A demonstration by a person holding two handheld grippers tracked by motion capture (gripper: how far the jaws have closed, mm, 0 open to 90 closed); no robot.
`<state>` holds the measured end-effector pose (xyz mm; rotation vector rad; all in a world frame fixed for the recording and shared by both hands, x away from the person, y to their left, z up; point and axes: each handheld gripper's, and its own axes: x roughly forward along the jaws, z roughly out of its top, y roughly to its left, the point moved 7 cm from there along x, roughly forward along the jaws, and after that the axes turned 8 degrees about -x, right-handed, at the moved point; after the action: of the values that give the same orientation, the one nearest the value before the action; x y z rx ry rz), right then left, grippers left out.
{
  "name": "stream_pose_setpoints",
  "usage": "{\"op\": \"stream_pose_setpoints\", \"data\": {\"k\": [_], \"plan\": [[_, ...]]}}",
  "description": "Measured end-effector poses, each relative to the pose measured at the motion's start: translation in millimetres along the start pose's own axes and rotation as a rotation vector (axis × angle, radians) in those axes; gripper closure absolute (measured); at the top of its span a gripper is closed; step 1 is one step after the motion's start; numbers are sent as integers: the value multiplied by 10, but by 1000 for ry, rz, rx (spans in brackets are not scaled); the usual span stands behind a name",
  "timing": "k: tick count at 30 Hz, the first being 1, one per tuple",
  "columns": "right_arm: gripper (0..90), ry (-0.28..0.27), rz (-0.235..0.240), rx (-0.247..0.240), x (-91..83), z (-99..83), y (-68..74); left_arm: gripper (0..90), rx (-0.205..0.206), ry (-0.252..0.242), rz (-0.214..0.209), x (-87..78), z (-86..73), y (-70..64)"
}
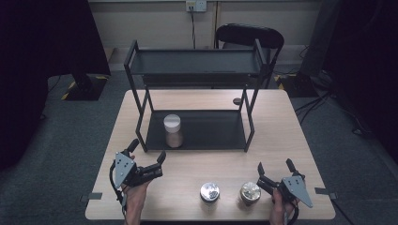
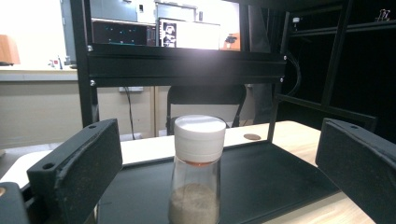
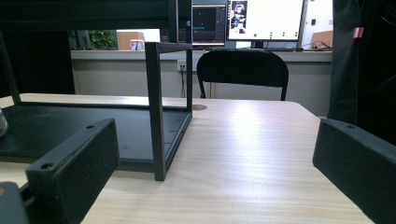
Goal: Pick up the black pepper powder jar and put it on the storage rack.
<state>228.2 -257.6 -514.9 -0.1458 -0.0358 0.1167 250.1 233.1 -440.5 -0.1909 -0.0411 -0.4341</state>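
Left gripper (image 1: 148,151) hovers over the desk (image 1: 197,154) just in front of the rack (image 1: 195,131), fingers (image 2: 77,168) spread wide, holding nothing. White-capped jar (image 1: 173,131) stands upright on the rack's bottom shelf, left part, near the front edge; in the left gripper view it sits between the fingers, farther off. Two silver-lidded jars (image 1: 210,192) (image 1: 250,192) stand near the desk's front edge. Right gripper (image 1: 274,166) at front right, fingers spread, empty.
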Motion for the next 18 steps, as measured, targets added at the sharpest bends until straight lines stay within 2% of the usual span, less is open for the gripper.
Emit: {"op": "stream_pose_setpoints", "data": {"k": [2,6,9,12,14,18], "plan": [[0,1,0,0,2,1,0,0,-23,-13,-1,-39,-21,19],[0,1,0,0,2,2,-1,0,2,-28,5,-106,-82,13],[0,1,0,0,2,2,0,0,-10,-34,4,-131,-130,10],[0,1,0,0,2,2,0,0,1,-24,0,-141,-184,-15],[0,2,0,0,3,2,-1,1,14,-1,-1,-144,-215,-34],[0,1,1,0,2,2,-1,0,16,-4,-5,-157,-334,-56]]}}
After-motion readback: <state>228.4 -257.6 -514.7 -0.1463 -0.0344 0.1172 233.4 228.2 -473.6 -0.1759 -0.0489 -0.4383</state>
